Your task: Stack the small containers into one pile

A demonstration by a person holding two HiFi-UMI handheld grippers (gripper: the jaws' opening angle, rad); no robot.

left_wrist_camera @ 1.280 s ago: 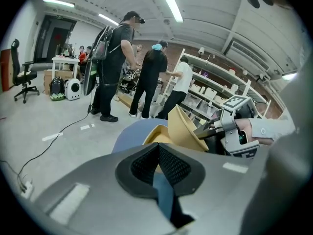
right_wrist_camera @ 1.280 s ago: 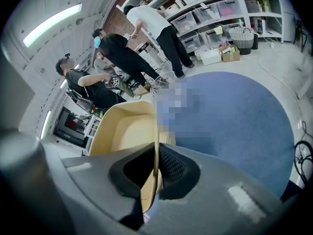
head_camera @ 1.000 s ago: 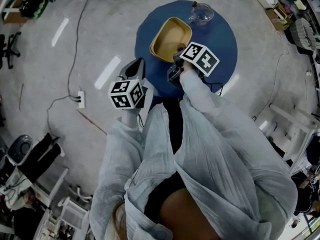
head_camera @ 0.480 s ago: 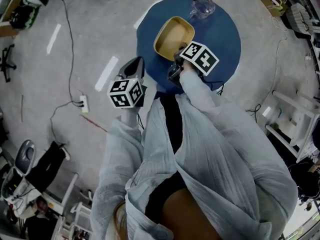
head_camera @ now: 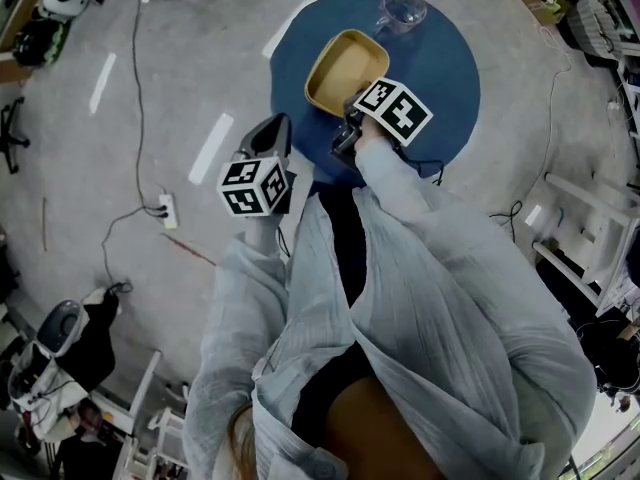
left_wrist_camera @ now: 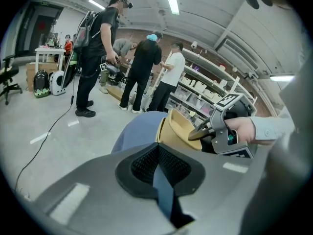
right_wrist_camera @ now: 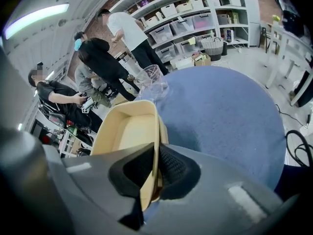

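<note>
A tan tub-shaped container (head_camera: 343, 68) sits tilted over the round blue table (head_camera: 440, 58). My right gripper (head_camera: 352, 108) is shut on its near rim. In the right gripper view the tub's wall (right_wrist_camera: 124, 131) runs between the pads of the right gripper (right_wrist_camera: 149, 173). A clear container (head_camera: 402, 10) stands at the table's far edge and shows just beyond the tub (right_wrist_camera: 152, 85). My left gripper (head_camera: 273, 128) hangs left of the table over the floor, its jaws drawn to a thin slit with nothing in it (left_wrist_camera: 159, 168). From there I see the tan container (left_wrist_camera: 178, 129) held by the right gripper (left_wrist_camera: 203, 131).
Several people stand by white storage shelves (right_wrist_camera: 195, 18) beyond the table. A power strip (head_camera: 165, 208) with its cable lies on the grey floor at left. A black cable (right_wrist_camera: 298, 151) hangs off the table's right side. White frames (head_camera: 580, 248) stand to the right.
Hardly anything differs: the head view has shifted slightly, the right gripper keeps its hold on the tan container, and the left gripper stays where it was.
</note>
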